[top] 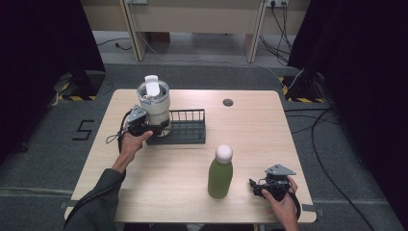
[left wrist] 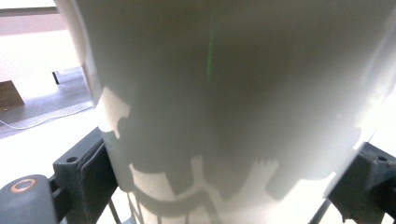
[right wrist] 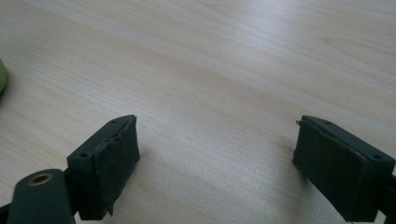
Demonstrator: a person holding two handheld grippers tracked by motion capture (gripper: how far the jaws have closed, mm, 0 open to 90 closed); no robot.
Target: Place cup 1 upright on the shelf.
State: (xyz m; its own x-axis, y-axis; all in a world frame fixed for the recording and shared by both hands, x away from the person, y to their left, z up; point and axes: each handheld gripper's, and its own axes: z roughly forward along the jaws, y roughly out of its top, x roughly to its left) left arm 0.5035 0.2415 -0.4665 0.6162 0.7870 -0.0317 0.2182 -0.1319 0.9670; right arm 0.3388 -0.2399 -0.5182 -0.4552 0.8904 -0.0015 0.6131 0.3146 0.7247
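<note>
A white tumbler (top: 154,101) with a clear lid stands at the left end of a black wire rack (top: 187,126). My left gripper (top: 155,126) is shut on the tumbler's lower body. In the left gripper view the tumbler's white wall (left wrist: 233,93) sits between the two jaws, which press its sides. A green bottle (top: 220,173) with a white cap stands upright near the table's front. To its right, my right gripper (top: 256,186) is open and low over bare wood. In the right gripper view its jaws stand wide apart (right wrist: 217,158), and a sliver of the green bottle (right wrist: 2,77) shows at the left edge.
The light wooden table (top: 250,134) has a round cable grommet (top: 228,102) near its back edge. Black curtains hang on both sides, and cables (top: 327,159) lie on the floor to the right.
</note>
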